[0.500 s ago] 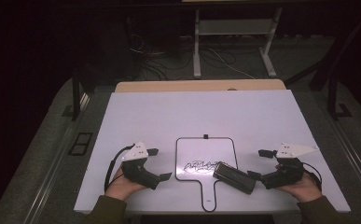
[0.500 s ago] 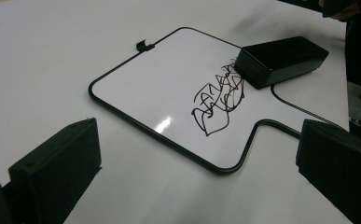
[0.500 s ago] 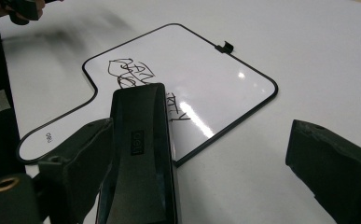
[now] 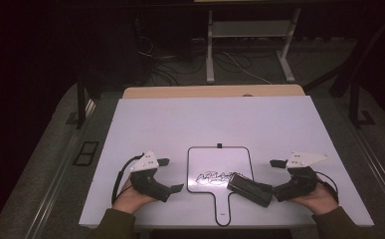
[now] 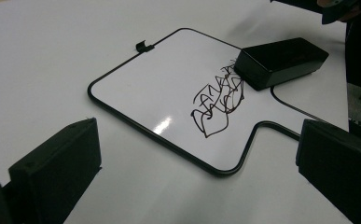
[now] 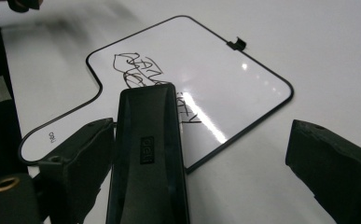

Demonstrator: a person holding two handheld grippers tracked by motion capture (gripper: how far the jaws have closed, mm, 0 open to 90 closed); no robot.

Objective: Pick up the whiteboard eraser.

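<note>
Black eraser (image 4: pixel 249 189) between spread jaws, right gripper (image 4: pixel 274 191) low, level

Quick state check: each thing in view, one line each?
Small white paddle-shaped whiteboard with black rim: flat on the table, black scribble unerased.
Black rectangular eraser: lying across the whiteboard's lower right edge, between the right tongs' jaws, not gripped.
Left tongs: open, empty, beside the board.
Right tongs: open, jaws either side of the eraser.

The black eraser (image 4: pixel 249 189) has slid slightly further over the scribble (image 4: pixel 212 177).
</note>
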